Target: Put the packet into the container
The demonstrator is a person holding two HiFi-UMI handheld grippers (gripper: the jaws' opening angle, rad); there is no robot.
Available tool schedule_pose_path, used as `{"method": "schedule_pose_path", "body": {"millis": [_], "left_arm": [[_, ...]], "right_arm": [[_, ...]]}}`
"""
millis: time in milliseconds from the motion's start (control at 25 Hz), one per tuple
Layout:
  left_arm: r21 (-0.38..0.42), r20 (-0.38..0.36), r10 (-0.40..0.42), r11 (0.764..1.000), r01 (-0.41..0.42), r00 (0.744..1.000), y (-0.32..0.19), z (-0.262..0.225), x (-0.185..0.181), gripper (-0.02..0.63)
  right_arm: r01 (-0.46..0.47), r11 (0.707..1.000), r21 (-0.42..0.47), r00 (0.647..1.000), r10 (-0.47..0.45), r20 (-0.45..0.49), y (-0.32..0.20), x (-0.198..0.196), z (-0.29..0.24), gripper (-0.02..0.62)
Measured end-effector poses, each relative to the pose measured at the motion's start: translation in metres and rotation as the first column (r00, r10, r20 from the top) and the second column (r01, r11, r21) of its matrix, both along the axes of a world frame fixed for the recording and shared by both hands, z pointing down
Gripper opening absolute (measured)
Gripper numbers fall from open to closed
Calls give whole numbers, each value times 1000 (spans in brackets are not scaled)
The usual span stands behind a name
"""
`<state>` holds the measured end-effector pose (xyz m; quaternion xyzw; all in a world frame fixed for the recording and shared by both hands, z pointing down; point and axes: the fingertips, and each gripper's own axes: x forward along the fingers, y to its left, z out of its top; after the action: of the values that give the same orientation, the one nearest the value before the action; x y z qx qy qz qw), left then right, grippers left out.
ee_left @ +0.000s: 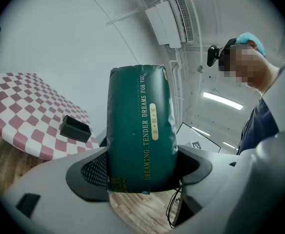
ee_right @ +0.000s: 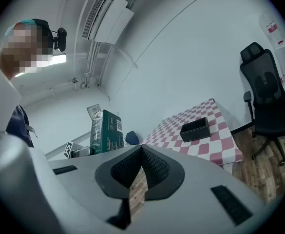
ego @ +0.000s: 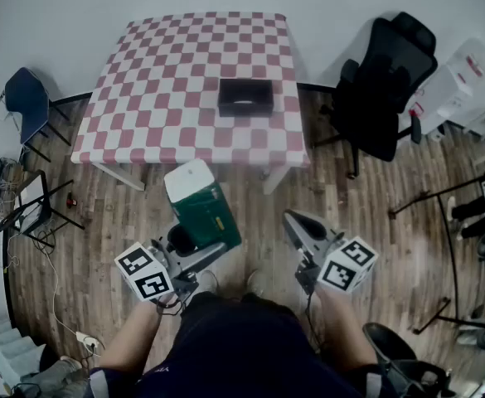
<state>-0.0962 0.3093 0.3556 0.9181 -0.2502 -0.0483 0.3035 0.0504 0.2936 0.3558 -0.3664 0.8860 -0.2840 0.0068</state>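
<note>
Table (ego: 184,65): red-and-white checked cloth; stands against the wall.
Container (ego: 244,96): black, open-topped, rectangular; sits on the table, toward the edge nearest the person, right of centre.
Packet (ego: 202,210): dark green with a white top end; held off the table, over the wood floor (ego: 250,197) in front of the table's near edge, well apart from the container.
Left gripper (ego: 194,243): jaws spread wide and clamped on the packet's lower end; the packet stands upright between them.
Right gripper (ego: 302,230): jaws closed together, nothing between them; held in front of the table, right of the packet.
Office chair (ego: 383,81): black; stands right of the table.
</note>
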Motion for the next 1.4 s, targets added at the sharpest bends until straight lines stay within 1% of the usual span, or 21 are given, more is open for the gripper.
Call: {"method": "schedule_pose_path", "body": {"millis": [200,400,520,640,720,920,1000,1120,1240,1320,1400], "left_arm": [[0,5,-5,1000,5,1000,1,2,22,416],[12,11,-5,1000,5,1000,2,-2,55,416],[30,20,-7,1000,6,1000,4,-8,75,416],[47,31,-21,999,20,999,6,-14,87,416],[55,42,-35,998,33,999,6,-15,88,416],[39,62,-72,997,70,995,0,-5,79,416],[34,61,-84,996,82,995,-24,-9,79,416],[16,57,-85,996,84,995,-75,-31,75,416],[-7,57,-65,998,66,996,-88,-43,56,416],[-2,42,-61,998,61,997,-91,-26,52,416],[12,32,-59,998,58,998,-95,4,54,416]], "right_arm": [[7,1000,4,1000,-7,-20,1,21,2,12],[21,999,38,998,-19,-52,5,47,-1,11],[32,999,44,998,-30,-49,8,65,-2,11],[39,998,46,998,-37,-42,9,79,-3,12],[44,998,46,998,-43,-34,8,85,-1,12],[60,997,41,998,-59,-28,-3,88,6,12],[67,997,40,997,-65,-30,-28,90,1,12],[69,997,18,997,-68,-28,-78,84,-20,12],[54,998,-13,998,-54,-37,-85,64,-32,12],[52,999,-11,997,-52,-59,-85,60,-17,12],[50,999,-5,996,-50,-78,-87,63,12,12]]}}
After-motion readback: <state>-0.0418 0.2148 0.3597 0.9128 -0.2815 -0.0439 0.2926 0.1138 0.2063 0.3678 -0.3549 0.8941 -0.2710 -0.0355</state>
